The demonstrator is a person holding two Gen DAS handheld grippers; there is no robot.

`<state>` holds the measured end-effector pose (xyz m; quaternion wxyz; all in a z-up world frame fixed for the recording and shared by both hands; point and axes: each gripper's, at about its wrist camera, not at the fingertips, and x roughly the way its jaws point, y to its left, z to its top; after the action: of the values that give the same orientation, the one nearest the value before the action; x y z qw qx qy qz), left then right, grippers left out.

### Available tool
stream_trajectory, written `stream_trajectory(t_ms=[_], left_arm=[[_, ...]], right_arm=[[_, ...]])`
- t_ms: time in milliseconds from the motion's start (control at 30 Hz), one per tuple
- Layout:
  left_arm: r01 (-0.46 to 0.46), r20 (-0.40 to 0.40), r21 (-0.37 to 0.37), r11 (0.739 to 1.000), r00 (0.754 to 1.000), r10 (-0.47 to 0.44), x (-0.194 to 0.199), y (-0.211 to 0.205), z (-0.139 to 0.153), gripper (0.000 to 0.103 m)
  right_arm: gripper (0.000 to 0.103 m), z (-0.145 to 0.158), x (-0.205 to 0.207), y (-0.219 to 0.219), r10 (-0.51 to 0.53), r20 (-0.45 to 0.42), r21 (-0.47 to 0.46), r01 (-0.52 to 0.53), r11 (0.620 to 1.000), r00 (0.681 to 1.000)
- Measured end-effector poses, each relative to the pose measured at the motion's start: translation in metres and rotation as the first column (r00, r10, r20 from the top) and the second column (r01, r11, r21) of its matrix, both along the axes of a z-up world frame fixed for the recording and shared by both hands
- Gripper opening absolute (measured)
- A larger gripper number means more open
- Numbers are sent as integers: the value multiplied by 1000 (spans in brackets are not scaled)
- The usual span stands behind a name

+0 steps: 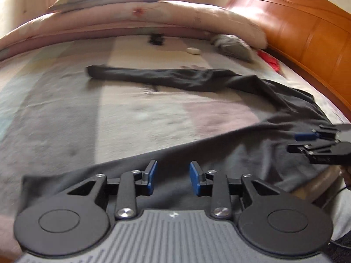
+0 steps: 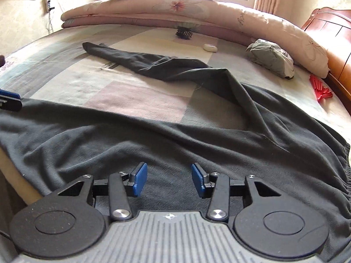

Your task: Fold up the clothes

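Dark trousers [image 2: 175, 131] lie spread on the bed [image 2: 136, 100], filling the lower half of the right wrist frame. One leg runs along the near edge toward the left side. The other leg [image 2: 140, 60] angles off to the upper left, well apart from the first, so the garment lies in an open V and not folded.

The left gripper [image 1: 173, 176] stands wide, nothing between its blue pads, low in its frame over the near leg. The right gripper [image 2: 169, 178] is just as wide and bare, over the cloth near the waistband [image 2: 342, 168] at the right edge.

To my eye this is a moment between grasps: both claws hang over the fabric, closed on nothing. Whichever fold comes, it calls for a pinch on an edge, and the splayed far leg wants bringing onto the near one.

Only the right wrist view shows the gathered waistband; a grey bundle [image 2: 271, 58] and a red thing [image 2: 320, 91] are sharper there. The left wrist view shows the right gripper from the side, at middle right.
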<state>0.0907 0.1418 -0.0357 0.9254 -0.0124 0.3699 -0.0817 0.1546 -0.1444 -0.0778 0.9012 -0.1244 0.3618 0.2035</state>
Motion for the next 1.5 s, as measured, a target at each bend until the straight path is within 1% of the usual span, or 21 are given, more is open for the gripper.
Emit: stream_trajectory(t_ms=[133, 200, 267, 300, 333, 400, 500, 633, 700, 767, 833, 867, 933, 1000, 1067, 1167, 1233, 1300, 1333, 1400, 1500], left_arm=[[150, 21, 50, 987, 988, -151, 18, -76, -12, 34], [170, -10, 34, 985, 985, -170, 22, -96, -27, 35], [141, -60, 39, 989, 989, -139, 17, -104, -44, 36], [128, -43, 46, 991, 991, -127, 8, -106, -49, 36], [121, -35, 48, 991, 992, -120, 0, -107, -51, 40], [135, -70, 38, 990, 989, -132, -10, -107, -48, 45], [157, -127, 37, 987, 980, -151, -5, -103, -33, 46], [154, -70, 57, 986, 986, -150, 17, -106, -17, 46], [143, -65, 25, 989, 988, -141, 32, -110, -19, 46], [133, -96, -10, 991, 986, -133, 43, -116, -31, 46], [107, -128, -10, 994, 986, -107, 41, -120, -44, 46], [98, -114, -8, 995, 989, -99, 34, -121, -45, 47], [83, -135, -51, 995, 987, -89, 23, -116, -44, 49], [96, -171, -90, 991, 979, -110, 20, -111, -39, 50], [101, -181, -84, 991, 977, -115, 27, -108, -31, 50], [96, -121, -64, 993, 987, -104, 47, -106, -22, 51], [90, -116, -88, 992, 988, -100, 62, -107, -25, 51], [72, -155, -95, 993, 984, -86, 70, -110, -35, 51], [67, -166, -85, 994, 983, -80, 70, -112, -40, 51], [77, -141, -52, 996, 986, -84, 55, -115, -45, 53], [84, -133, -72, 994, 987, -93, 28, -106, -46, 57]], right_arm=[[52, -15, -3, -5, -13, -20, 11, 13, 1000, 1000], [56, -17, -12, -14, -22, -29, 46, 24, 999, 999], [62, -17, -22, -27, -21, -68, 89, 27, 996, 997], [64, -16, -28, -31, -4, -73, 84, 10, 996, 997], [69, -16, -35, -33, 17, -77, 71, -12, 997, 997], [76, -13, -41, -36, 54, -86, 59, -49, 997, 995], [76, -6, -43, -42, 88, -89, 63, -82, 995, 992], [76, 1, -15, -56, -8, 3, 67, 8, 998, 1000], [76, -1, -13, -60, -27, 1, 60, 27, 998, 1000], [77, -5, -17, -64, -29, -16, 53, 29, 998, 999], [87, -9, -21, -69, -31, -33, 45, 32, 998, 999], [90, -11, -23, -71, -32, -41, 42, 33, 999, 999], [99, -15, -27, -75, -34, -58, 34, 36, 999, 998], [99, -19, -31, -79, -36, -74, 27, 38, 999, 997], [99, -14, -22, -77, -31, -90, 33, 34, 999, 995], [99, 0, 4, -63, -44, -17, 49, 45, 998, 999], [99, 2, 24, -52, -51, 0, 57, 51, 997, 999], [99, -6, 42, -41, -56, -43, 45, 58, 997, 997], [100, -13, 45, -38, -61, -67, 29, 63, 998, 996], [103, -24, 37, -38, -69, -87, 20, 71, 997, 994], [103, -27, 13, -54, -61, -63, 63, 65, 996, 996]])
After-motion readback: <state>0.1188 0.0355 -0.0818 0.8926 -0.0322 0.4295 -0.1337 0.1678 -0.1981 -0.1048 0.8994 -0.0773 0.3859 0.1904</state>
